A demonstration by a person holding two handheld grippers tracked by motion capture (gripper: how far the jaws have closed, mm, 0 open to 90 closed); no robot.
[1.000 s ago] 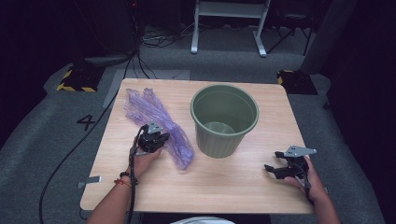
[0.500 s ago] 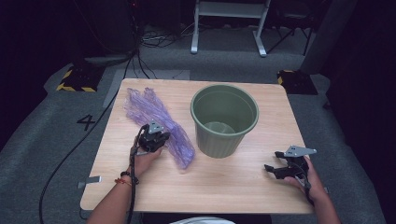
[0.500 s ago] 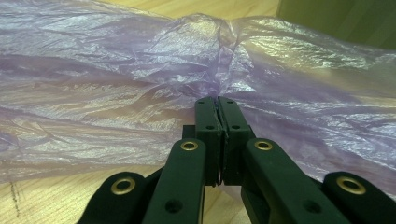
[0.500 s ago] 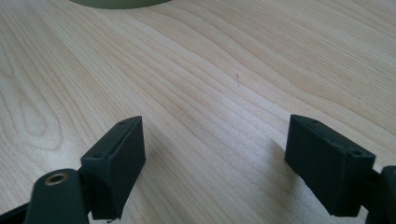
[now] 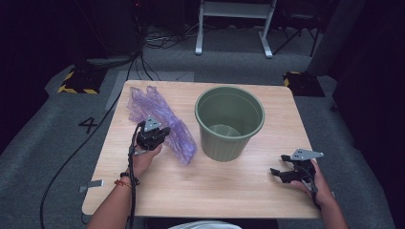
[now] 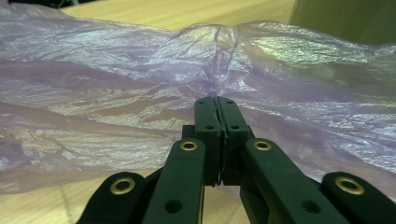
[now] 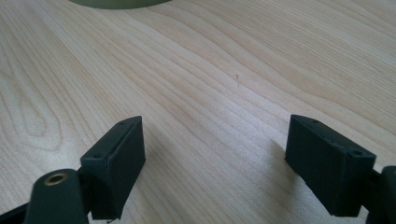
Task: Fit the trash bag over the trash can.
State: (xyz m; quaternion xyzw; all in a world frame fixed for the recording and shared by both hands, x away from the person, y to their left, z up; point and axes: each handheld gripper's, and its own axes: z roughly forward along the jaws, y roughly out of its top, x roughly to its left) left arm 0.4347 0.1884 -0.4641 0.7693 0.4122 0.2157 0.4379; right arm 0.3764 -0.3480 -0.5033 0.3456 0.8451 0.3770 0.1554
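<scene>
Crinkled, glossy lilac plastic, thin enough to see through, lay as a bag (image 5: 160, 121) on the pale wood-grain table (image 5: 229, 191), left of the round green bucket (image 5: 229, 121). The left gripper (image 6: 217, 100) had its jaws pressed together on a gathered fold of it. The right gripper (image 7: 215, 154) sat spread over bare wood, well apart.

In the left gripper view the purple plastic bag (image 6: 116, 93) runs out past the left and right edges, so its ends are not seen. The green bucket (image 6: 345, 18) is cut by the top edge there. In the high view the left gripper (image 5: 152, 135) hides part of the bag under it.
</scene>
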